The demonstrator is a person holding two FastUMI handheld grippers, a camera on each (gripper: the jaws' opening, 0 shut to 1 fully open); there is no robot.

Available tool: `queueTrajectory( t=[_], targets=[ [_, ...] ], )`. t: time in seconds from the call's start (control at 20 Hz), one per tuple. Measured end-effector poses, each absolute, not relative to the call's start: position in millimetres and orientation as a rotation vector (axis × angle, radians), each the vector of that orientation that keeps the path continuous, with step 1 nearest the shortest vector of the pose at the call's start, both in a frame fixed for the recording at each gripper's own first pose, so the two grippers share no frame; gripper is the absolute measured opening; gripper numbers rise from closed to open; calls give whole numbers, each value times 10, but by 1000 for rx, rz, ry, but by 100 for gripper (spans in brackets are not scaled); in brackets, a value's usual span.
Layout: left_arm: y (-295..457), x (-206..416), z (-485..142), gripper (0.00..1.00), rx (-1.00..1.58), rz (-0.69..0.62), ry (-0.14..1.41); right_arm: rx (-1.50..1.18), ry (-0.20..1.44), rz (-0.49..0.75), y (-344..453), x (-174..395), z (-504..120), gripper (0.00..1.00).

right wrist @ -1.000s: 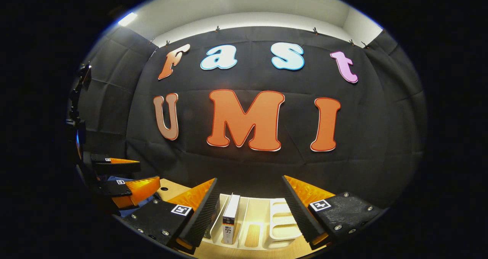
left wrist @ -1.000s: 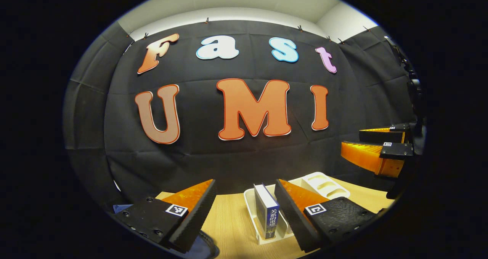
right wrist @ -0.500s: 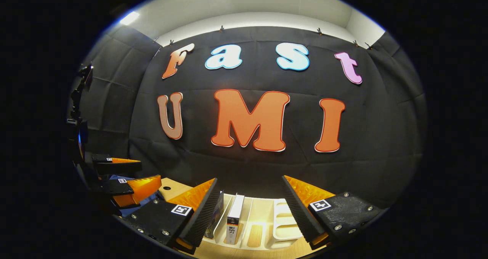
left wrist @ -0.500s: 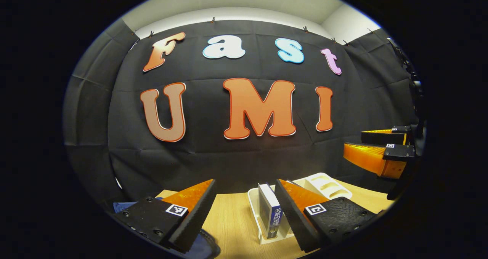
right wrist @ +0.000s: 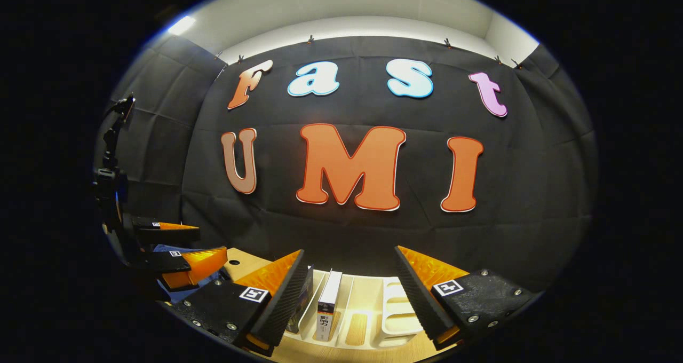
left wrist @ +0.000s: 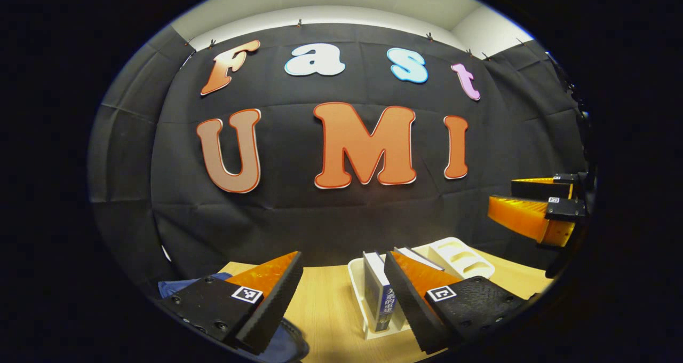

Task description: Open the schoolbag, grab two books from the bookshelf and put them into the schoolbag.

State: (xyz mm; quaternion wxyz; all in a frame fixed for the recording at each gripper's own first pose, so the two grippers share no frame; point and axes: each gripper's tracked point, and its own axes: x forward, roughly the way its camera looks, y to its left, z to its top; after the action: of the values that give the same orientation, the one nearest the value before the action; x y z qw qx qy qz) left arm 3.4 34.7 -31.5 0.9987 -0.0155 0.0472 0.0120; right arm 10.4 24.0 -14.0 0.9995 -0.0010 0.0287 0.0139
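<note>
Here both tools are held level above the tabletop, pointing at the booth's far wall. The left gripper has its fingers spread wide with nothing between them; below it the blue schoolbag lies at the near left corner of the tabletop. The white bookshelf stands toward the far edge, holding a blue-spined book upright in its leftmost slot, just beside the gripper's right finger. The right gripper is likewise released, empty, hovering over the bookshelf, where a white-spined book stands upright in a slot between its fingers, touching neither.
</note>
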Motion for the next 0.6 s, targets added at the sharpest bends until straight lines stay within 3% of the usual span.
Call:
queueTrajectory(
  t=[0.35,0.6],
  targets=[
    [876,-62,-626,96,-14,121,190,1,86,63,350,122,-237,96],
    [1100,-245,-1070,96,103,115,315,21,113,92,403,123,-348,96]
  ],
)
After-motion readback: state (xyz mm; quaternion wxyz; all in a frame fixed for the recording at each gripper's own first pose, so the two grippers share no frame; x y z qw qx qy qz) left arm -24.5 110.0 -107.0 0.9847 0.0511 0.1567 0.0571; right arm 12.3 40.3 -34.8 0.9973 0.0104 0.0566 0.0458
